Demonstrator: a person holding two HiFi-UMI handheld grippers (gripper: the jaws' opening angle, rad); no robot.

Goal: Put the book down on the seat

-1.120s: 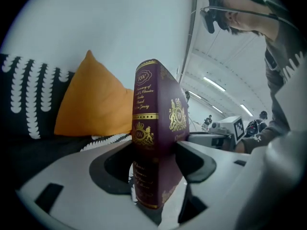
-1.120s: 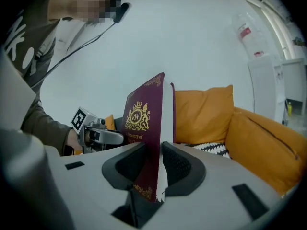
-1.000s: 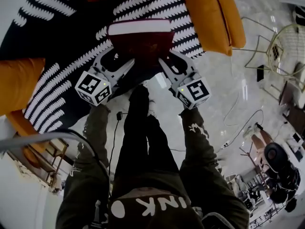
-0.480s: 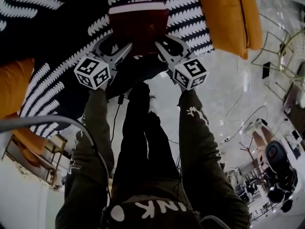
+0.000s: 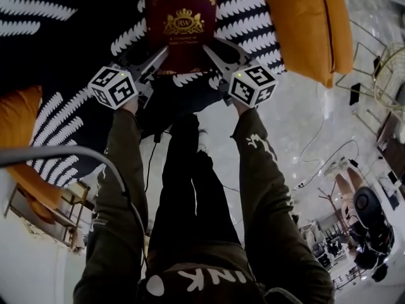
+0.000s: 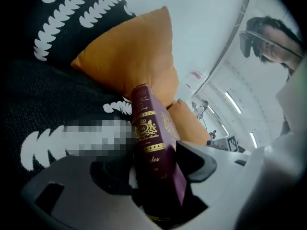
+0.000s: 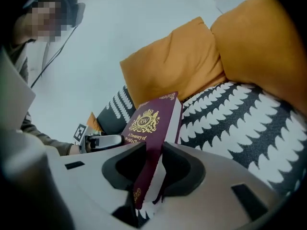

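A maroon book [image 5: 180, 30] with a gold crest faces up over the black-and-white patterned seat [image 5: 76, 49]. My left gripper [image 5: 159, 57] is shut on its near left corner, and my right gripper [image 5: 209, 54] is shut on its near right corner. In the left gripper view the book [image 6: 156, 152] stands on edge between the jaws, spine toward the camera. In the right gripper view the book [image 7: 151, 123] runs out from the jaws, cover showing, above the seat [image 7: 240, 128]. I cannot tell whether the book touches the seat.
An orange cushion [image 5: 310, 24] lies at the seat's right end, another orange cushion [image 5: 19, 125] at its left. The person's legs [image 5: 190, 195] stand below the grippers. Cables [image 5: 310, 163] trail over the pale floor on the right.
Both grippers have moved forward over the seat with the book. The book has tipped from edge-on to flat, so its crested cover now faces up.
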